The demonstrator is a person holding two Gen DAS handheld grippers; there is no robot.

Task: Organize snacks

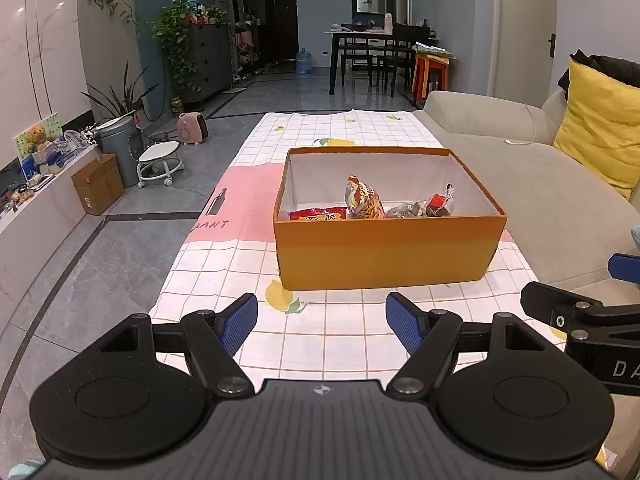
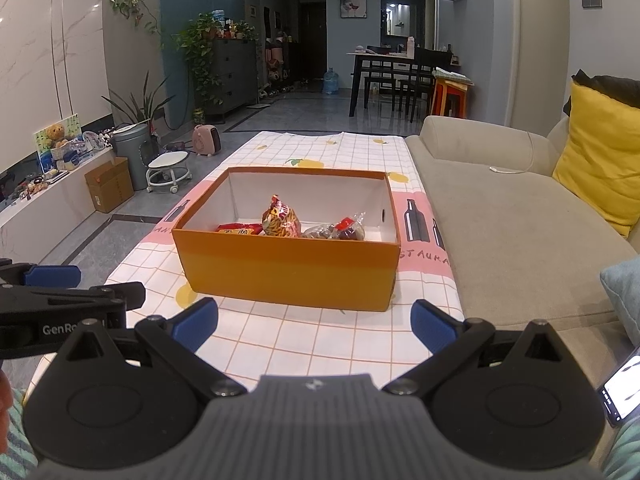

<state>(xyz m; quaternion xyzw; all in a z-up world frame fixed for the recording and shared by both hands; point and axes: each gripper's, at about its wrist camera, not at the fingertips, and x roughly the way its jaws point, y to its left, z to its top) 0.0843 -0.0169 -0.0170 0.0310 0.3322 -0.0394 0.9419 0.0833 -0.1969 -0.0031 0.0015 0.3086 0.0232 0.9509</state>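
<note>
Snack packets point(image 1: 366, 202) sit in orange box point(image 1: 384, 252) on table; L gripper point(image 1: 322, 324) spread wide, empty, held back w/ clear sightline. R wrist view: R gripper point(image 2: 314, 326) likewise parted, nothing held, prob. done.

We see an orange cardboard box point(image 1: 384, 252), white inside. The white tablecloth point(image 1: 344, 336) carries an orange grid, yellow lemons and a pink band.

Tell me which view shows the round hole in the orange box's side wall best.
The right wrist view: the hole shows on the orange box's white inner right wall. The left wrist view shows the box, but no hole is visible there.
</note>
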